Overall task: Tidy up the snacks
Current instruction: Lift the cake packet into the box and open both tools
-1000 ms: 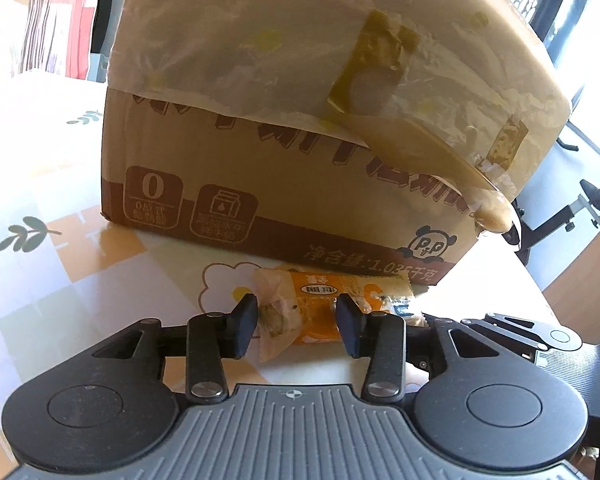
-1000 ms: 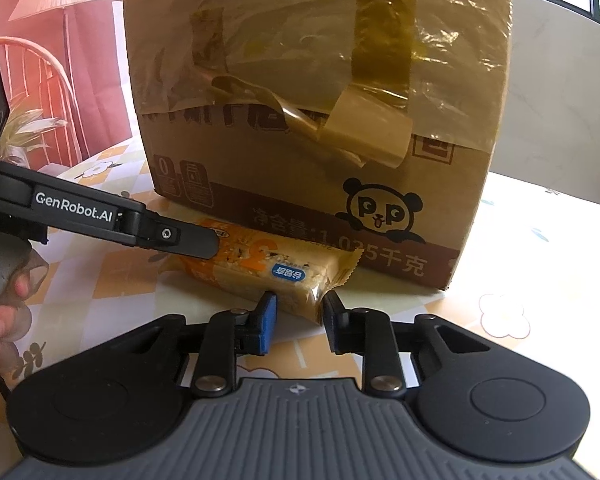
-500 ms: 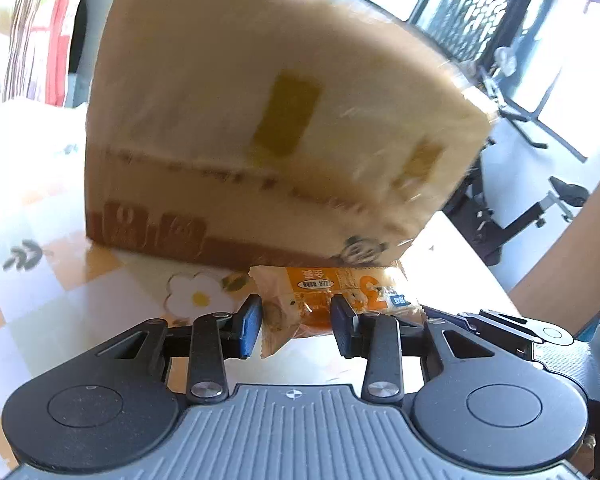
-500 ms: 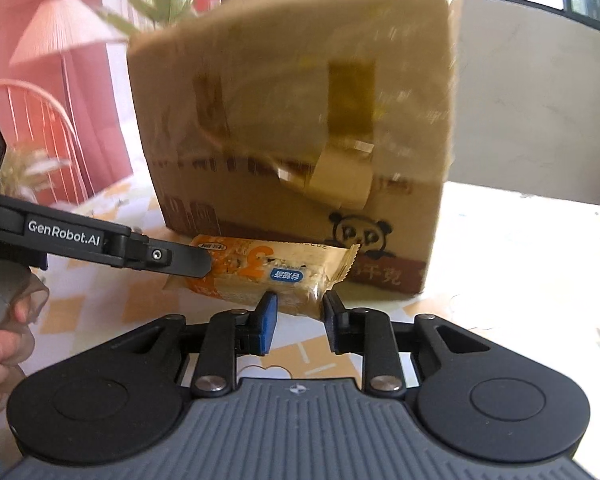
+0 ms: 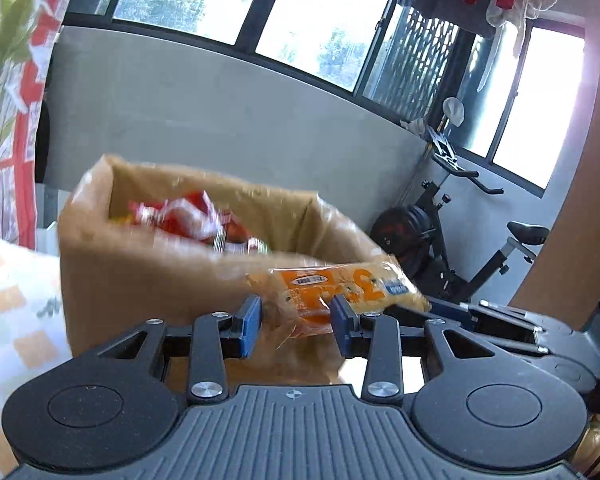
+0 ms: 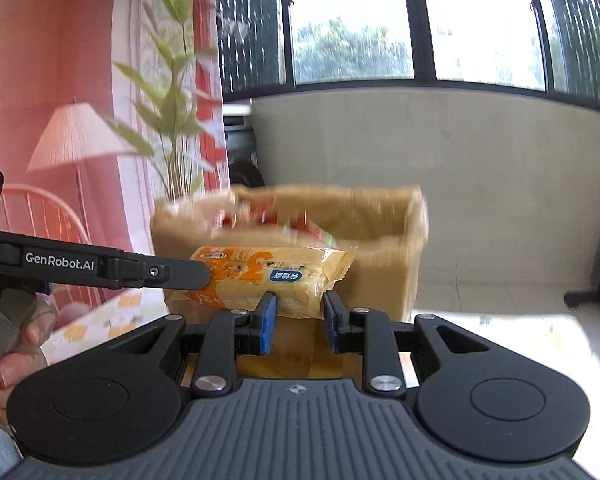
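- While both tools carry one orange snack packet (image 5: pixel 340 292) between them, the step in hand is judged to be the transfer of that packet to the open cardboard box (image 5: pixel 148 280).
- Left tool (image 5: pixel 296 322): clenched on one end of the packet, pads pressing the wrapper; its jaws have just been closing slightly on it.
- Right tool (image 6: pixel 297 320): fully clenched on the opposite end of the packet, wrapper pinched between the blue pads.
- Packet position: held clear of the counter (image 5: pixel 16 304), level with the box rim, on the near side of the box and not yet over the opening.
- Box contents: red-and-white wrappers (image 5: pixel 188 220) visible inside; detail blurred.
- Next move, as judged: carry the packet forward over the rim, lower it, then release both tools together.
- Risk: uneven release could tip the packet outside the near wall.
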A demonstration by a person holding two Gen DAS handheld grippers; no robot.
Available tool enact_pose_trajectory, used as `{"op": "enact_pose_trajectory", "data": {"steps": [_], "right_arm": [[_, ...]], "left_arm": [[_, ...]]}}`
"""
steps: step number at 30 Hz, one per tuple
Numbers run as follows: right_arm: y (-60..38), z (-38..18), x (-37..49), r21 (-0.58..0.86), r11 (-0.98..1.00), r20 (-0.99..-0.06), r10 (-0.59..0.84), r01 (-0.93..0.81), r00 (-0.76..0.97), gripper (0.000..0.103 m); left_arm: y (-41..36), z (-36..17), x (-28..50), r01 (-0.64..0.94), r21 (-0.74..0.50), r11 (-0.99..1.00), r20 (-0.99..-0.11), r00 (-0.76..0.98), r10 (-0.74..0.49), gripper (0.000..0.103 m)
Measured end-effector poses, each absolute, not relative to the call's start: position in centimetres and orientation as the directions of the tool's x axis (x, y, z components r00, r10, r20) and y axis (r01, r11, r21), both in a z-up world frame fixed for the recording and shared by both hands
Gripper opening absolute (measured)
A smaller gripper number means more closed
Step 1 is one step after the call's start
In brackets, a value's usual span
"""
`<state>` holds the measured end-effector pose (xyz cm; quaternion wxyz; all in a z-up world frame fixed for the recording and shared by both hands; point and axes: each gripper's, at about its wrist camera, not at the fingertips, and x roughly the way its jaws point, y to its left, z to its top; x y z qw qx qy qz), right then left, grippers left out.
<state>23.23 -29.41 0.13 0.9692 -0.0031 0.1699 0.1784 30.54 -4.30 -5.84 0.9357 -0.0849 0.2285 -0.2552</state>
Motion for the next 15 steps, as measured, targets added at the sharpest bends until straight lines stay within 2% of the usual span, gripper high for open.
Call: {"op": "enact_pose_trajectory", "data": {"steps": [7, 11, 15], "right_arm": [[-28.7, 2.4, 30.1, 0.023, 0.934, -0.338, 0.343, -0.357, 0.876, 0.027], [-28.6, 2.0, 33.4, 0.050, 0.938, -0.358, 0.338, -0.343, 0.871, 0.027], [-29.3, 1.1, 35.8, 0.091, 0.946, -0.412, 0.321, -0.312, 0.853, 0.028]], "left_arm": [[-4.9, -3.5, 35.6, 0.407, -0.306, 0.861, -0.389, 0.771, -0.503, 0.040], [-5.9, -2.7, 38.0, 0.379, -0.245, 0.892, -0.402, 0.798, -0.449, 0.040], [-7.6, -3.1, 40.3, 0.376, -0.187, 0.907, -0.460, 0.783, -0.419, 0.039]]}}
